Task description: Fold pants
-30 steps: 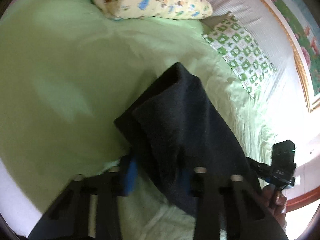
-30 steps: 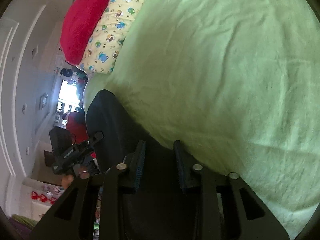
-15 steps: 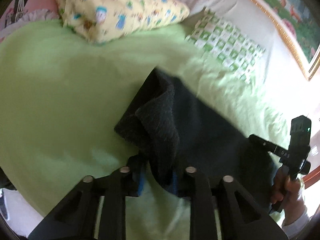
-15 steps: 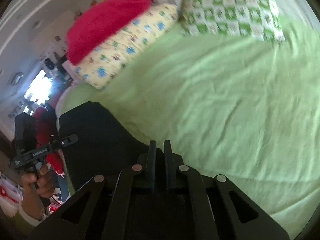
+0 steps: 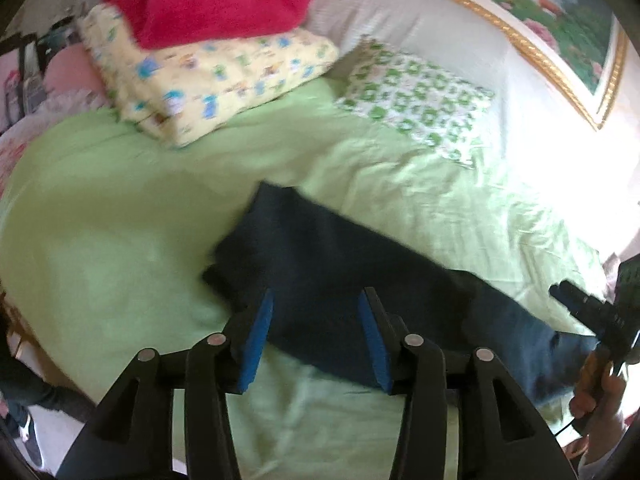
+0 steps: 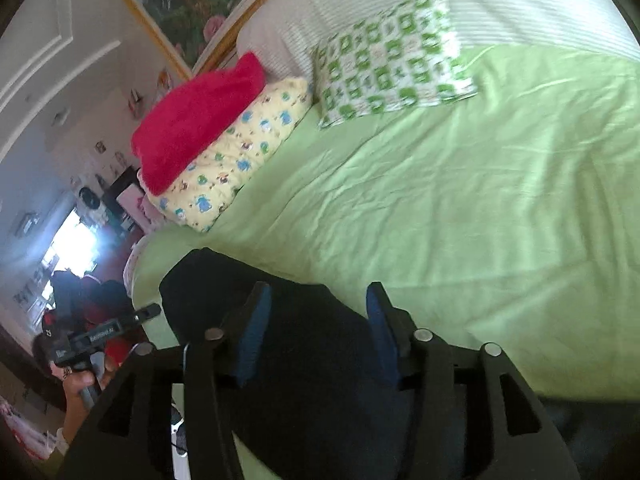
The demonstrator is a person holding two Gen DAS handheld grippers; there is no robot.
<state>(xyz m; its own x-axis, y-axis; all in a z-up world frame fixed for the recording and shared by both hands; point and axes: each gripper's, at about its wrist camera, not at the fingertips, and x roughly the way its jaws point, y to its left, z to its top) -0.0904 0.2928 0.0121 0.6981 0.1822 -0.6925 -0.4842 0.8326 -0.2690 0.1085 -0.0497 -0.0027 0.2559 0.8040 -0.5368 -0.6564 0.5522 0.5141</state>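
A: Left wrist view first. We log the left gripper (image 5: 316, 304) with its fingers spread wide, blue pads (image 5: 258, 334) facing each other and nothing pinched between them. It hangs over the near edge of the pants (image 5: 320, 280).

B: Agreed. We note the pants as a dark, folded band lying on the green sheet (image 5: 120, 240), running from mid-bed toward the right, where the cloth looks bluer and blurred; we cannot tell whether that end is flat or bunched.

A: Right wrist view: the right gripper (image 6: 316, 300) is likewise parted, with dark cloth showing in the gap below the pads. We see no pad pressing on it.

B: In that view the pants (image 6: 280, 320) sit at the near left corner of the bed, one rounded end pointing toward the pillows.

A: Surroundings, for the record: a yellow printed pillow (image 5: 208, 80) with a red blanket (image 5: 200, 0) lying on top, a green-checked pillow (image 5: 416, 100) just beside it, and a gold-framed picture (image 5: 560, 20) above the headboard.

B: Each view also catches the other hand gripping its tool handle: the right hand (image 5: 596, 392) at the far right edge, the left hand (image 6: 84, 384) low on the left.
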